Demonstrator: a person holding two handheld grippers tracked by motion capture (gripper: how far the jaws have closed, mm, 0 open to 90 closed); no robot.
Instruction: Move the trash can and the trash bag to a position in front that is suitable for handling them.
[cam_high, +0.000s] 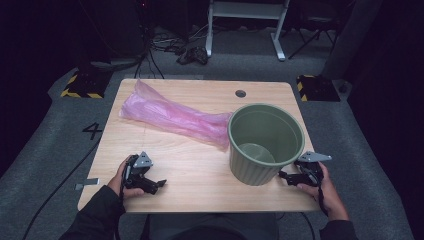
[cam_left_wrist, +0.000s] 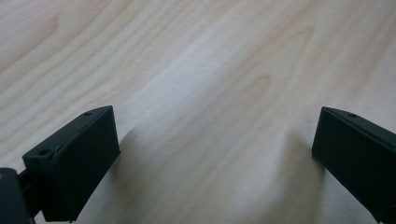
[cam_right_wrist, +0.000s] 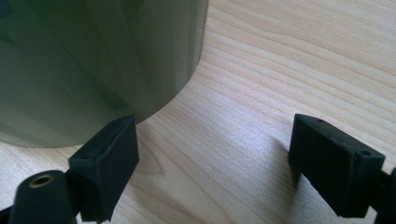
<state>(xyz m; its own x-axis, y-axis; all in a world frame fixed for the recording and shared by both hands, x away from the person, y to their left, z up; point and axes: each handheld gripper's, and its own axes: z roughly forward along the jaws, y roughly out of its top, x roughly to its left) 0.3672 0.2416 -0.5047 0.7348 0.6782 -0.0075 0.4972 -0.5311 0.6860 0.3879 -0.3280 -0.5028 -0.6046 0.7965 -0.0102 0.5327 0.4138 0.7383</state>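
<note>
Green bin (cam_high: 266, 142) stands upright at 3 o'clock on the wood table (cam_high: 200, 170); pink bag (cam_high: 172, 115) lies flat at 11, one end touching the bin. My left gripper (cam_high: 161, 184) sits at 7, right gripper (cam_high: 281, 175) at 5, just beside the bin's base.

Left gripper view: jaws wide apart, bare wood between.

Right gripper view: jaws apart, nothing btwn them; bin wall (cam_right_wrist: 93, 65) at 10, close to one jaw.

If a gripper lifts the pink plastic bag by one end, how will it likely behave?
The translucent pink plastic bag lies flat and crumpled on the wooden table, so it would probably droop limply. It looks thin, hence likely very light. Its glossy film may slip between jaws.
</note>
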